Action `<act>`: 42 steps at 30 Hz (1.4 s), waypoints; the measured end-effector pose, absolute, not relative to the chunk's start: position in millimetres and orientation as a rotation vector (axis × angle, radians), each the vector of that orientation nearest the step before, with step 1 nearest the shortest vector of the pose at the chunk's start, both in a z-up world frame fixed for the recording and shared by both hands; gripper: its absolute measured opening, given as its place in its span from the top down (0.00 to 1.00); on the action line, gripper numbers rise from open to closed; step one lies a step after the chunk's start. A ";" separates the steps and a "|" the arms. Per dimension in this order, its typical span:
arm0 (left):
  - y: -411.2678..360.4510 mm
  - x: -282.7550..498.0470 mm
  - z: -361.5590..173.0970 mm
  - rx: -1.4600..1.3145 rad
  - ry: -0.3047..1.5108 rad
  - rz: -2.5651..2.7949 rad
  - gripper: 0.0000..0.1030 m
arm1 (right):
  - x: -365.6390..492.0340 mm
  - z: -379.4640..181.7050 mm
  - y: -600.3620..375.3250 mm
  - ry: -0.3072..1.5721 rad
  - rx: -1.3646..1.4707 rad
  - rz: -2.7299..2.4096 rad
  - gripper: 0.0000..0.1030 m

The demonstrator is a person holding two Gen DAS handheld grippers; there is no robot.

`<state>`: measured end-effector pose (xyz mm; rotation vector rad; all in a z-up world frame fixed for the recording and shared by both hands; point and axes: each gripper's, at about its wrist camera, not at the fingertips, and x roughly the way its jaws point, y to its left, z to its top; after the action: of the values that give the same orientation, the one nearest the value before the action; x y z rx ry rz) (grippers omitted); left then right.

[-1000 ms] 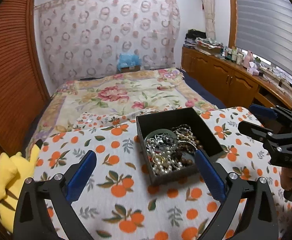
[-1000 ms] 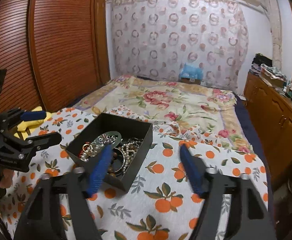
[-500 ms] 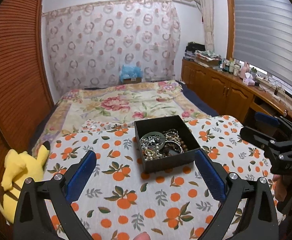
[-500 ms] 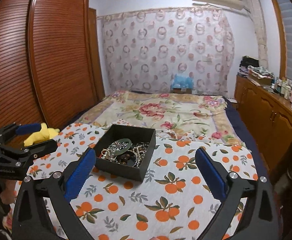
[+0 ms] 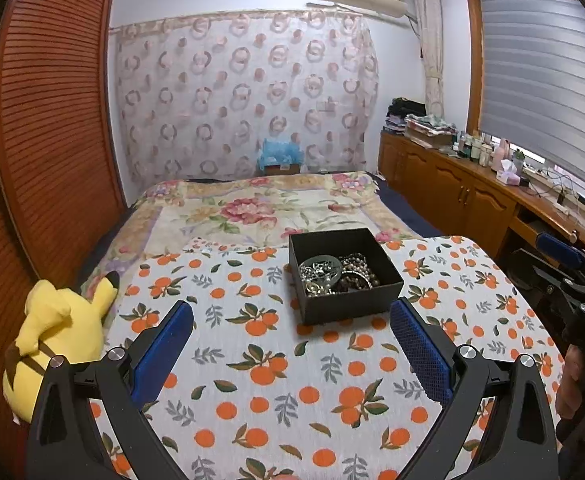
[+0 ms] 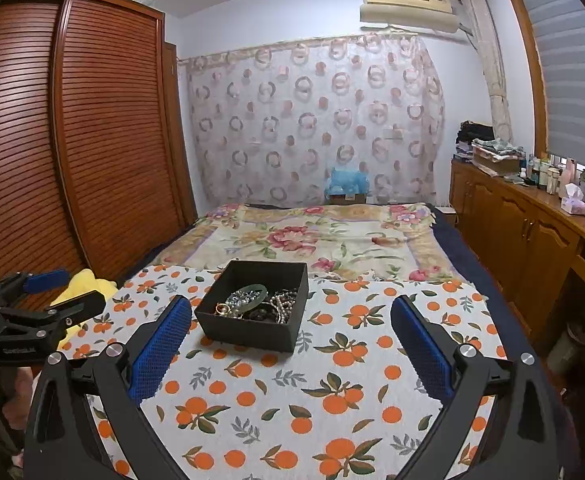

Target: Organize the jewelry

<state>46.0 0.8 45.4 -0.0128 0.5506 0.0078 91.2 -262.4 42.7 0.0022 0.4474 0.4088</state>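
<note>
A black open box (image 5: 348, 308) stands on the orange-print cloth (image 5: 252, 360) and holds a tangle of jewelry (image 5: 334, 276): pearl strands, dark beads, silver pieces and a green bangle. My left gripper (image 5: 291, 307) is open and empty, short of the box's near side. The right gripper (image 5: 564, 276) shows at the right edge of this view. In the right wrist view, the box (image 6: 248, 334) with its jewelry (image 6: 256, 304) sits ahead of my right gripper (image 6: 290, 302), whose jaws stand wide apart with nothing between them. The left gripper (image 6: 44, 300) appears at far left.
A yellow plush toy (image 5: 52, 340) lies off the cloth's left edge. Behind the cloth stretches a bed with a floral cover (image 5: 252, 212). Louvred wardrobe doors (image 5: 44, 140) line the left side. A wooden cabinet (image 5: 452, 192) with bottles runs along the right.
Both grippers have drawn back and risen from the box, which now looks smaller and farther. The right gripper's jaws have spread wider. The box and jewelry have not moved.
</note>
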 end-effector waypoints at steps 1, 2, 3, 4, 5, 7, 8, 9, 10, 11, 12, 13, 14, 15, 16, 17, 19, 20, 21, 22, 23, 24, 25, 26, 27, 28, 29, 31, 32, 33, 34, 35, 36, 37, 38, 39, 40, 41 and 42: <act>0.9 45.7 45.0 -0.013 0.552 0.007 0.08 | 90.1 41.6 -262.2 0.448 0.001 0.408 0.03; 1.2 45.0 45.0 -0.013 0.552 0.005 0.08 | 88.0 40.9 -261.4 0.450 0.001 0.409 0.03; 1.7 43.6 44.4 -0.017 0.552 0.003 0.08 | 87.9 39.5 -261.5 0.452 0.002 0.409 0.03; 2.0 42.2 43.7 -0.020 0.551 0.000 0.08 | 87.8 38.4 -261.5 0.455 0.003 0.408 0.03; 2.0 40.9 43.1 -0.022 0.550 -0.001 0.08 | 87.6 37.6 -261.6 0.456 0.003 0.406 0.03; 2.0 40.1 42.4 -0.023 0.550 0.002 0.08 | 87.3 36.7 -261.5 0.456 0.001 0.404 0.03; 2.1 41.4 42.7 -0.024 0.553 -0.002 0.08 | 87.7 38.1 -260.9 0.456 0.001 0.404 0.03; 2.2 39.5 42.2 -0.029 0.553 -0.005 0.08 | 88.9 38.0 -260.6 0.457 0.001 0.403 0.03; 1.6 38.9 42.8 -0.030 0.552 -0.005 0.08 | 89.0 37.4 -260.8 0.458 0.001 0.402 0.03; 1.7 39.3 43.1 -0.028 0.552 -0.003 0.08 | 89.0 37.5 -260.8 0.458 -0.001 0.403 0.03; 1.8 39.4 43.0 -0.028 0.552 -0.003 0.08 | 88.9 37.7 -261.0 0.456 -0.002 0.404 0.03; 1.7 37.7 42.7 -0.029 0.550 -0.002 0.08 | 89.0 37.7 -261.0 0.455 -0.002 0.402 0.03; 1.9 39.3 42.8 -0.030 0.551 -0.004 0.08 | 89.4 37.2 -261.5 0.455 -0.001 0.402 0.03; 1.4 37.7 42.4 -0.030 0.549 -0.004 0.08 | 89.3 37.3 -261.4 0.456 0.000 0.403 0.03; 0.4 38.3 43.8 -0.030 0.549 -0.003 0.08 | 89.5 36.5 -261.7 0.456 0.001 0.403 0.03; 0.4 38.5 43.9 -0.030 0.549 -0.005 0.08 | 89.2 37.3 -261.3 0.455 -0.002 0.403 0.03; 0.2 38.1 43.6 -0.029 0.550 -0.003 0.08 | 89.6 37.0 -261.4 0.455 -0.002 0.403 0.03; 0.5 38.3 43.7 -0.031 0.550 -0.003 0.08 | 89.8 36.7 -261.6 0.457 0.000 0.403 0.03; 0.3 37.1 43.4 -0.033 0.550 -0.004 0.08 | 89.8 36.4 -261.7 0.458 0.000 0.403 0.03; 0.1 36.9 43.5 -0.034 0.549 -0.005 0.08 | 89.9 36.6 -261.4 0.457 0.000 0.402 0.03; 0.1 37.4 43.6 -0.033 0.548 -0.004 0.08 | 90.1 36.7 -261.3 0.457 0.000 0.403 0.03; 0.2 37.5 43.5 -0.032 0.548 -0.004 0.08 | 90.1 36.7 -261.3 0.457 -0.001 0.402 0.03; 0.4 37.8 43.4 -0.031 0.548 -0.004 0.08 | 90.4 36.2 -261.3 0.458 0.000 0.401 0.03; -0.5 37.9 44.6 -0.030 0.548 -0.004 0.08 | 90.4 36.2 -261.0 0.459 0.000 0.402 0.03; -0.6 37.8 44.4 -0.030 0.548 -0.005 0.08 | 90.2 36.2 -261.1 0.458 0.000 0.402 0.03; -1.3 37.2 44.1 -0.030 0.547 -0.005 0.08 | 90.2 35.0 -261.0 0.459 0.001 0.403 0.03; -0.3 37.9 44.3 -0.031 0.548 -0.005 0.08 | 90.1 35.2 -260.9 0.459 0.001 0.402 0.03; -0.3 37.8 44.2 -0.033 0.548 -0.007 0.08 | 90.2 35.0 -261.1 0.459 0.001 0.404 0.03; -1.0 37.5 44.9 -0.034 0.548 -0.009 0.08 | 90.3 34.3 -261.2 0.461 0.003 0.406 0.03; -2.4 36.8 45.8 -0.034 0.547 -0.010 0.08 | 90.2 32.5 -261.1 0.462 0.004 0.407 0.03; -4.0 36.1 46.9 -0.033 0.545 -0.010 0.08 | 90.1 31.4 -261.0 0.462 0.003 0.407 0.03; -5.2 35.8 47.7 -0.032 0.545 -0.010 0.08 | 90.3 31.1 -261.0 0.462 0.003 0.406 0.03; -7.0 35.3 48.1 -0.031 0.543 -0.011 0.08 | 90.4 31.1 -261.0 0.463 0.004 0.407 0.03; -6.0 35.5 47.9 -0.032 0.543 -0.011 0.08 | 90.4 30.6 -261.1 0.464 0.006 0.407 0.03; -6.4 35.5 48.6 -0.031 0.542 -0.010 0.08 | 90.1 29.9 -260.8 0.465 0.006 0.407 0.03; -8.0 35.2 49.0 -0.030 0.541 -0.010 0.08 | 89.6 28.7 -260.3 0.465 0.005 0.406 0.03; -7.1 35.3 48.7 -0.031 0.541 -0.011 0.08 | 89.9 29.4 -260.6 0.465 0.005 0.407 0.03; -6.8 36.1 49.1 -0.032 0.541 -0.011 0.08 | 89.8 29.3 -260.7 0.465 0.005 0.407 0.03; -6.7 36.0 49.0 -0.032 0.541 -0.012 0.08 | 89.7 29.1 -260.8 0.465 0.005 0.407 0.03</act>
<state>36.0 -6.7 49.0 -0.0324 0.5413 -0.0123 89.7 -260.8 29.1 0.0052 0.4649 0.4069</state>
